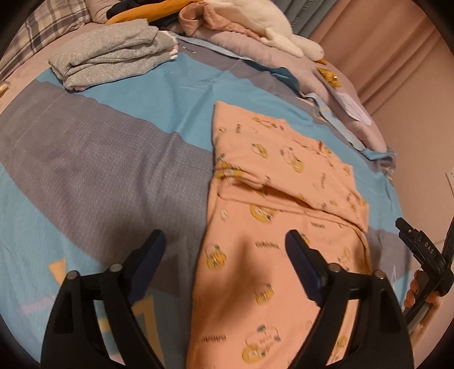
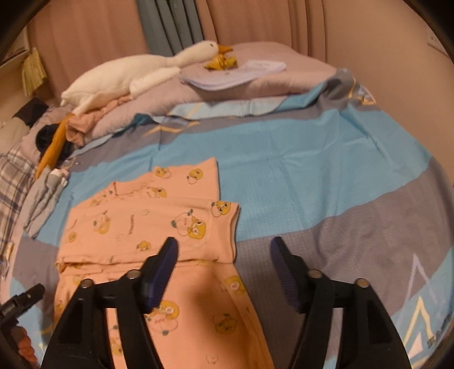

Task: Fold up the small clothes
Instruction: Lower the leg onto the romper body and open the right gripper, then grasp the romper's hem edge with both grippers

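Both the left gripper (image 1: 225, 247) and right gripper (image 2: 224, 252) hover with jaws apart, empty, just above the folded peach garment (image 1: 283, 198) on the bedsheet (image 1: 99, 170).

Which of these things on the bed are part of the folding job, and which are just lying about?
Part of the job:
- pink printed garment, partly folded
- folded grey clothes
- left gripper, open
- right gripper, open

Just lying about:
- plush goose
- plaid fabric
- bedsheet
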Demonstrator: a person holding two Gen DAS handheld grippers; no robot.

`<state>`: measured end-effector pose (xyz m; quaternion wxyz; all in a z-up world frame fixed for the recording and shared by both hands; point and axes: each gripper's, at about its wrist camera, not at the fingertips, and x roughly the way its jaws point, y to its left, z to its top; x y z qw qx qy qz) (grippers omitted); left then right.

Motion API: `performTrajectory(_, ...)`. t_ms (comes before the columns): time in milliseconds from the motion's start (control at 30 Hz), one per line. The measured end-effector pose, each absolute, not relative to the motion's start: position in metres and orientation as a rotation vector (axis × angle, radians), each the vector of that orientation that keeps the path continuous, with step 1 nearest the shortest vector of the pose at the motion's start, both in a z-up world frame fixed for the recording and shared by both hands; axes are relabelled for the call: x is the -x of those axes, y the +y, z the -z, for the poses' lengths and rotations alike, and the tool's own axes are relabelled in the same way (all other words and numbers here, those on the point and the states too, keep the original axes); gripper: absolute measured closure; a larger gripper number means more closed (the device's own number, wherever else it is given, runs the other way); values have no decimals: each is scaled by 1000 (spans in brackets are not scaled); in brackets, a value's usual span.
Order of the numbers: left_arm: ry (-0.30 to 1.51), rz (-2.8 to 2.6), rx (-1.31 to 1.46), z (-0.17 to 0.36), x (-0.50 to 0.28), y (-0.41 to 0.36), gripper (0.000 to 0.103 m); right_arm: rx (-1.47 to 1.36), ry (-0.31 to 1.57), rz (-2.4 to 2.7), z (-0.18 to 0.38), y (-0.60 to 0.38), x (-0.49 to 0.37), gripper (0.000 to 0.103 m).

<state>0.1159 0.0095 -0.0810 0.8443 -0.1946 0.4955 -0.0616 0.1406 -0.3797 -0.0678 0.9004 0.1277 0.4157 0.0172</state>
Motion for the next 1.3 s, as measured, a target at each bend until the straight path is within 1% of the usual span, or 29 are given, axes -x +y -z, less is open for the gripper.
performTrajectory(100,1045,167,434,79,-102,8,12,-253,814,-51,60,-383,-124,32)
performTrajectory(200,1063,210,458,81,-86,6,12,-253,772,-69,58,-387,-103,20)
performTrajectory(233,1069,222,461,83,-80,5,12,-254,761,-78,58,-388,-95,19)
performTrajectory(533,1092,240,447,95,-39,8,14,-256,812,-94,84,-403,-42,19)
performTrajectory(600,1105,248,452,99,-33,10,16,-260,841,-92,94,-404,-33,19)
performTrajectory(700,1131,264,468,105,-25,11,24,-280,888,-86,107,-408,-20,19)
performTrajectory(833,1160,271,468,110,-16,14,38,-289,941,-64,121,-410,-5,19)
performTrajectory(900,1172,285,464,110,-11,15,43,-291,954,-58,126,-412,4,19)
performTrajectory(967,1189,308,460,111,-6,14,47,-299,974,-61,129,-412,11,21)
performTrajectory(1033,1209,330,466,112,-1,14,49,-301,998,-66,132,-412,15,29)
performTrajectory(1133,1240,356,479,115,5,14,53,-289,1044,-79,137,-408,24,33)
performTrajectory(1167,1247,358,479,116,7,13,56,-283,1055,-83,139,-408,27,34)
performTrajectory(1233,1266,364,466,118,11,11,62,-266,1077,-90,141,-405,31,46)
performTrajectory(1300,1284,371,453,119,14,9,65,-255,1092,-93,143,-404,34,49)
